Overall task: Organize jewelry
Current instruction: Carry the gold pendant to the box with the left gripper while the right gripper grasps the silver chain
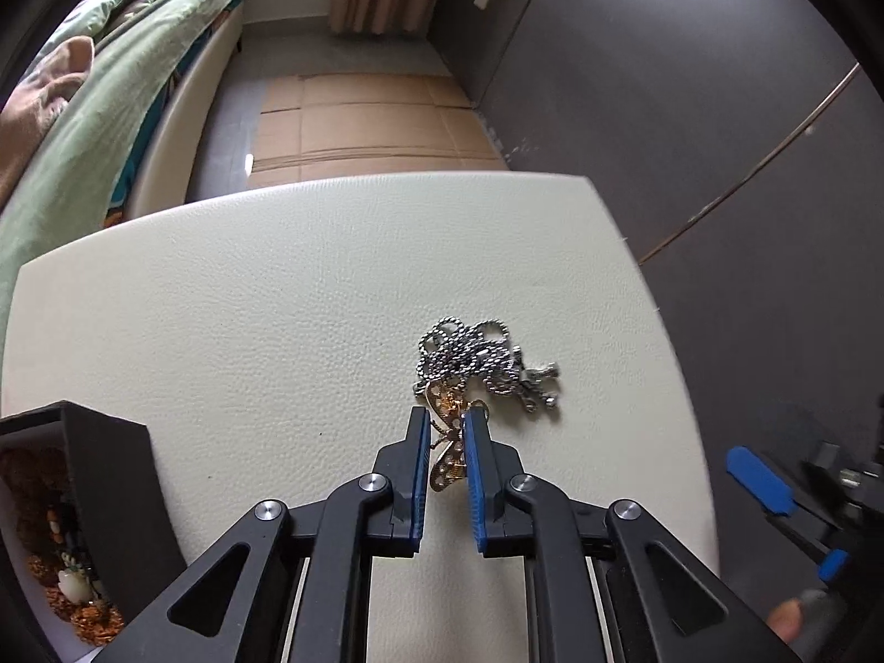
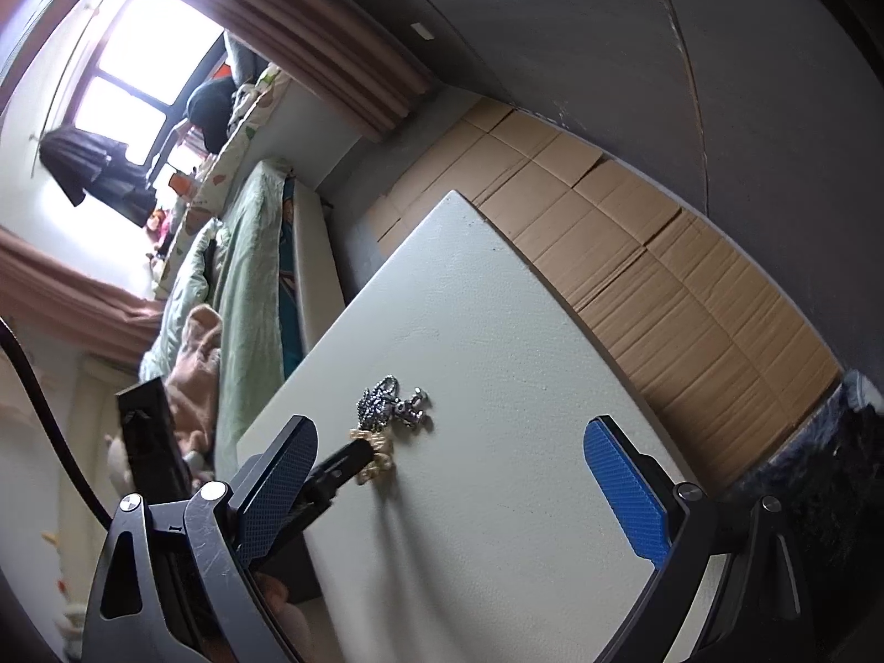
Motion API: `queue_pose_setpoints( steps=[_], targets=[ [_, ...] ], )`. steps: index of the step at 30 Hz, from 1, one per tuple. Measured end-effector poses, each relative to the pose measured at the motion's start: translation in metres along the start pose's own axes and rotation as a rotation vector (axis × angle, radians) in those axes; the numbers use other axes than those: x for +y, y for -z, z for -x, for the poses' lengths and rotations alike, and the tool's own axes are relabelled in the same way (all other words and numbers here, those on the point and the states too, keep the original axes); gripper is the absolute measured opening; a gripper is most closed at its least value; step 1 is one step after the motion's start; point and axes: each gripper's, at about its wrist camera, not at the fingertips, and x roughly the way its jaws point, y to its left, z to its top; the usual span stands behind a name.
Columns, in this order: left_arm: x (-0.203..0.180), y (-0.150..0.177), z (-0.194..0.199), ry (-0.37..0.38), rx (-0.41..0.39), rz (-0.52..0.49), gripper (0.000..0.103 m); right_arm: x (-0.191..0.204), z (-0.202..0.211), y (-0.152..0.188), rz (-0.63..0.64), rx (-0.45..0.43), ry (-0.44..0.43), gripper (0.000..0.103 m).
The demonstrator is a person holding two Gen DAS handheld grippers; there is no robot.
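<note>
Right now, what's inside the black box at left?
The black box holds orange beaded pieces and a pale pendant; its near wall covers the rest of the inside.

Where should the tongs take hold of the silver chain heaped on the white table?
Pinch the dense knot of the silver chain from above: it lies flat in a bunched heap, so the loops offer no edge. The left tongs already straddle the gold butterfly piece; the open right tongs are free.

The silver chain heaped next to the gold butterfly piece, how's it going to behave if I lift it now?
The silver chain is small linked beads in a loose heap, so it is probably floppy and will unspool and dangle. It touches the gold butterfly piece between the left gripper's pads, so it may snag and drag along. Polished metal might slip from a light pinch.
</note>
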Motion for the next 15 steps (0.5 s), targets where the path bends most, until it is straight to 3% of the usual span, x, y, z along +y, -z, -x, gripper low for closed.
queue_pose_setpoints(
  steps=[4,7,15],
  targets=[
    [0.005,0.001,0.027,0.042,-0.05,-0.02,0.013,0.007,-0.005,-0.002,0.039,-0.001,0.026,0.098],
    [0.012,0.002,0.051,0.064,-0.104,-0.015,0.013,0.016,-0.011,-0.004,0.088,0.004,0.057,0.086],
    [0.048,0.007,0.095,0.092,-0.161,0.026,0.013,0.052,-0.036,-0.001,0.307,0.044,0.128,0.085]
  ],
)
